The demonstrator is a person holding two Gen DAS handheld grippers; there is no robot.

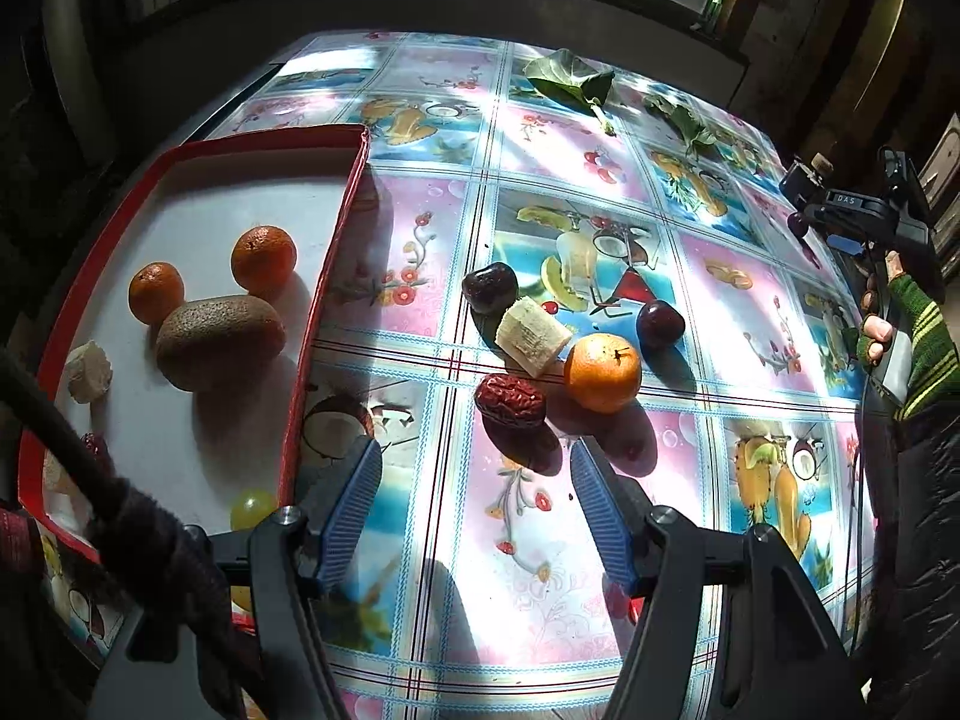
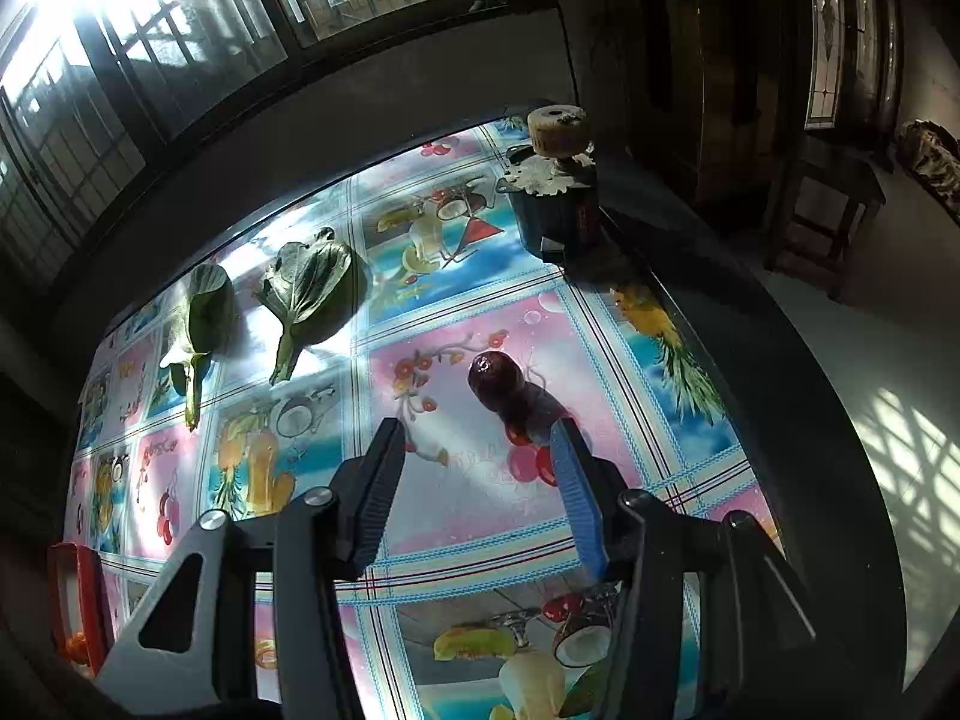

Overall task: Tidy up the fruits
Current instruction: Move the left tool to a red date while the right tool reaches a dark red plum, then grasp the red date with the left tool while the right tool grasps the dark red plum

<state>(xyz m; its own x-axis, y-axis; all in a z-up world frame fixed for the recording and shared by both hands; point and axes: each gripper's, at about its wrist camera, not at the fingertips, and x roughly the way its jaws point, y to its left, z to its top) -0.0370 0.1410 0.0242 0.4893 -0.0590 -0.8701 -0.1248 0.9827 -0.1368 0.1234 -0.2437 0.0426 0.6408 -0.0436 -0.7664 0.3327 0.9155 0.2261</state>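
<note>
A: What is lying in the red tray (image 1: 327, 276)?
B: Two tangerines (image 1: 264, 258), one kiwi (image 1: 221, 341); outside, one tangerine (image 1: 602, 372), two cherries (image 1: 489, 288), one jujube (image 1: 510, 399) are waiting.
A: The grippers?
B: Left gripper (image 1: 474, 468) and right gripper (image 2: 477, 444) are both gaping wide, carrying nothing.

Sunlight floods a glossy patterned tablecloth (image 2: 456, 498), its pink and blue squares printed with flowers, pineapples and coconuts. Over at the far edge lie two green leafy vegetables (image 2: 312, 294), side by side, stalks pointing toward the camera, apart from each other. At the far right corner stands a dark jar (image 2: 555, 213) with a worn, crusted lid and a round tan stopper on top. Beyond the table, barred windows (image 2: 198, 6) glow bright; a dark wooden stool (image 2: 831, 204) sits off right.
</note>
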